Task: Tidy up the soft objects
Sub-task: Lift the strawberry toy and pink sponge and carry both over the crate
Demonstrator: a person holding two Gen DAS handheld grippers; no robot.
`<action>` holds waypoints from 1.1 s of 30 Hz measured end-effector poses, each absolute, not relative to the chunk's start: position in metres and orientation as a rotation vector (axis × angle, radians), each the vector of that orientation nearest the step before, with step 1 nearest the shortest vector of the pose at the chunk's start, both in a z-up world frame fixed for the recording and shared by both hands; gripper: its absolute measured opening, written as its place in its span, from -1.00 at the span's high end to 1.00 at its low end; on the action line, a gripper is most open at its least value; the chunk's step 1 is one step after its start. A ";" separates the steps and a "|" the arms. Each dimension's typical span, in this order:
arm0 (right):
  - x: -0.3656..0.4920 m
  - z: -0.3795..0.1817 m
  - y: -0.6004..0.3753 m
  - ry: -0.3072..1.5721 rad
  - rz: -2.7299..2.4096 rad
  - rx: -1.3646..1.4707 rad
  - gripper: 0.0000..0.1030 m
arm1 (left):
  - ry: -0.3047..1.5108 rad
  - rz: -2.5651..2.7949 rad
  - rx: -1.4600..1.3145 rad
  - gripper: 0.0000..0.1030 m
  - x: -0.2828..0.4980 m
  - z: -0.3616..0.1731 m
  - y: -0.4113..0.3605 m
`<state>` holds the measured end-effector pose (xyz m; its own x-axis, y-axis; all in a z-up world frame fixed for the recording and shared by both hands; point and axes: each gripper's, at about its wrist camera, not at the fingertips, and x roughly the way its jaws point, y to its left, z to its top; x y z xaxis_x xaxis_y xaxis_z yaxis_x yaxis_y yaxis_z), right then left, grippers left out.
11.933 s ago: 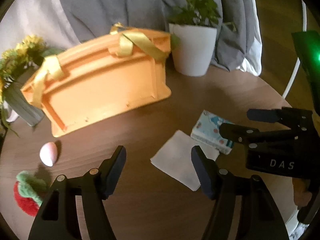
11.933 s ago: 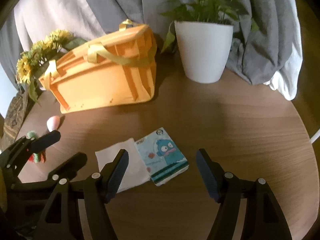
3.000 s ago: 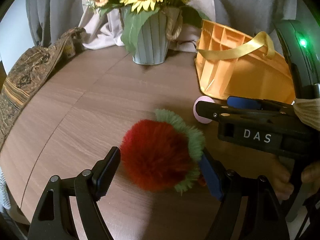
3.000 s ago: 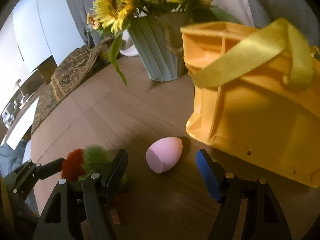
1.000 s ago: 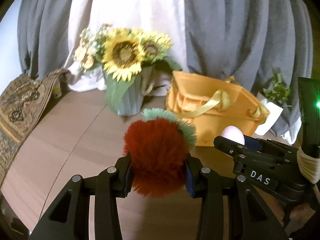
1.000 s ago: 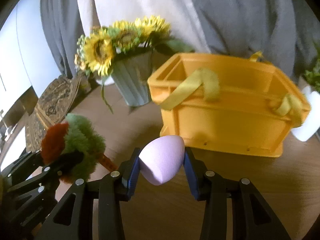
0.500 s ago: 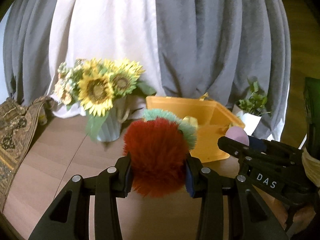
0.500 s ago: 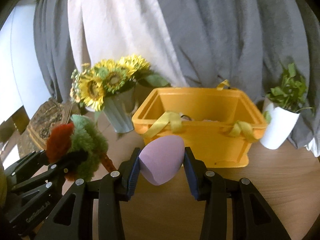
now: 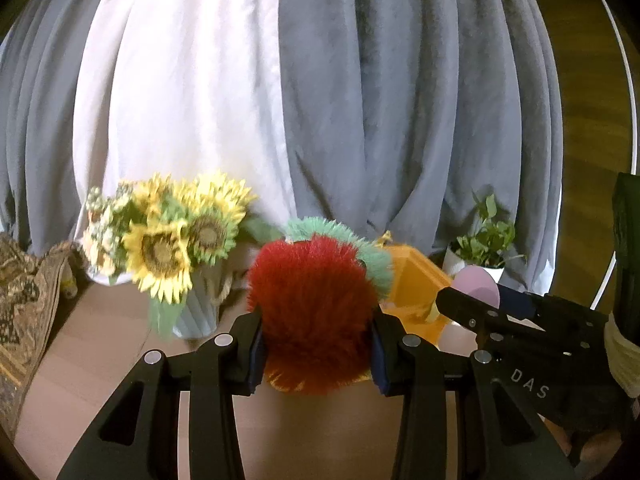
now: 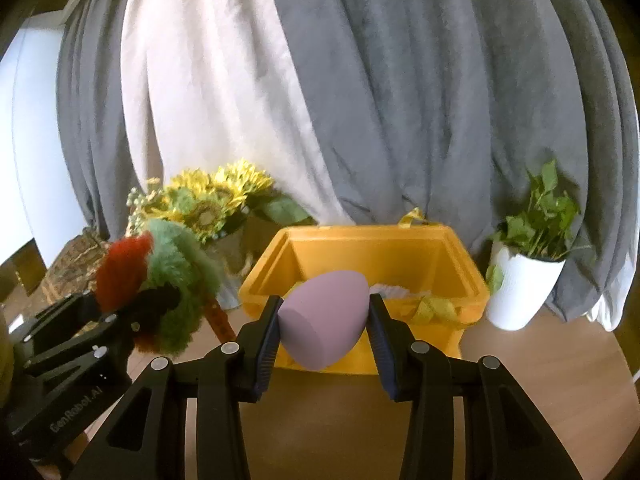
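Both grippers loaded and hanging above the table, facing the orange bin.

Your left gripper (image 9: 316, 350) is clamping the fuzzy red-and-green plush (image 9: 312, 312) between both pads, clear of the wooden table (image 9: 100, 344). Your right gripper (image 10: 322, 338) is squeezing the pink egg-shaped sponge (image 10: 324, 320) just as firmly, hanging in front of the orange bin (image 10: 460, 264), whose open top is facing you with bare table below. The bin is sitting toward the table's far edge, between the sunflower vase (image 10: 224, 208) and the white potted plant (image 10: 524, 292). Only the right view is showing inside the bin, with something pale and a yellow ribbon there; the left view's plush is hiding most of it, but shows the patterned cloth (image 9: 24, 312) at the left edge.
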<state>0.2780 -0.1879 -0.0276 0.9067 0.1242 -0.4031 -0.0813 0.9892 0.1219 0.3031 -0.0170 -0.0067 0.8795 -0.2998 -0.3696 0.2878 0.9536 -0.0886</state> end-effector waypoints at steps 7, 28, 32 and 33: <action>0.290 -0.009 -0.200 0.370 0.065 0.103 0.16 | 0.347 -0.320 -0.017 0.21 0.324 0.009 -0.029; 0.352 0.008 -0.236 0.338 0.006 0.094 0.16 | 0.328 -0.354 0.036 0.21 0.398 0.022 -0.071; 0.363 0.005 -0.243 0.343 0.006 0.095 0.16 | 0.345 -0.358 0.046 0.21 0.411 0.017 -0.079; 0.367 0.003 -0.245 0.349 0.004 0.095 0.16 | 0.349 -0.358 0.050 0.21 0.414 0.016 -0.081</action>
<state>0.3672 -0.2453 0.0034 0.9398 0.0206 -0.3411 0.0123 0.9955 0.0941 0.4142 -0.0806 0.0155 0.8778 -0.3345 -0.3429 0.3514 0.9361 -0.0136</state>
